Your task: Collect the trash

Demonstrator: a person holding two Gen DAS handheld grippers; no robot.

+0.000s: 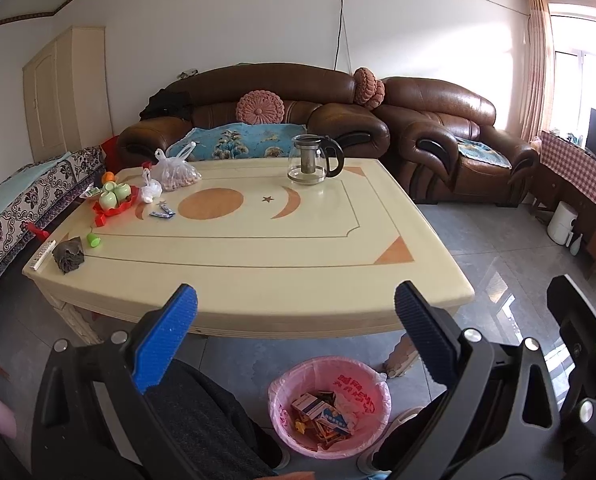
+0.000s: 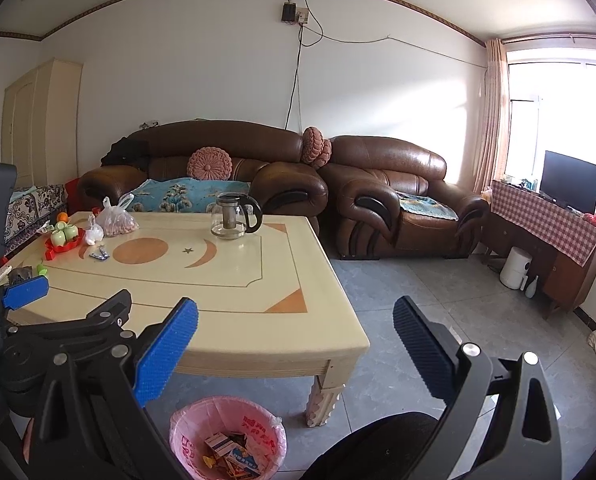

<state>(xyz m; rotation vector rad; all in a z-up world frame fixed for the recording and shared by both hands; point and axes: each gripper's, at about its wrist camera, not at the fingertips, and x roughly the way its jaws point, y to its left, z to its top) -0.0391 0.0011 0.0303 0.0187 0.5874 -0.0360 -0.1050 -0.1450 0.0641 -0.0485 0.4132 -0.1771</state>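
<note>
A trash bin point(image 1: 329, 408) lined with a pink bag stands on the floor at the table's near edge, with small boxes and wrappers inside; it also shows in the right wrist view point(image 2: 228, 438). On the cream table point(image 1: 258, 248) lie blue wrappers point(image 1: 162, 213) point(image 2: 99, 255), a crumpled dark wad point(image 1: 69, 255) and a small green cap point(image 1: 94, 239). My left gripper point(image 1: 296, 304) is open and empty, held above the bin before the table edge. My right gripper point(image 2: 296, 320) is open and empty, to its right.
A glass teapot point(image 1: 313, 158), a bag of nuts point(image 1: 176, 174), a small white bag point(image 1: 150, 190) and a red tray with green cups point(image 1: 114, 198) stand on the table. Brown sofas point(image 1: 258, 120) are behind. A sideboard with a checked cloth point(image 2: 545, 224) stands right.
</note>
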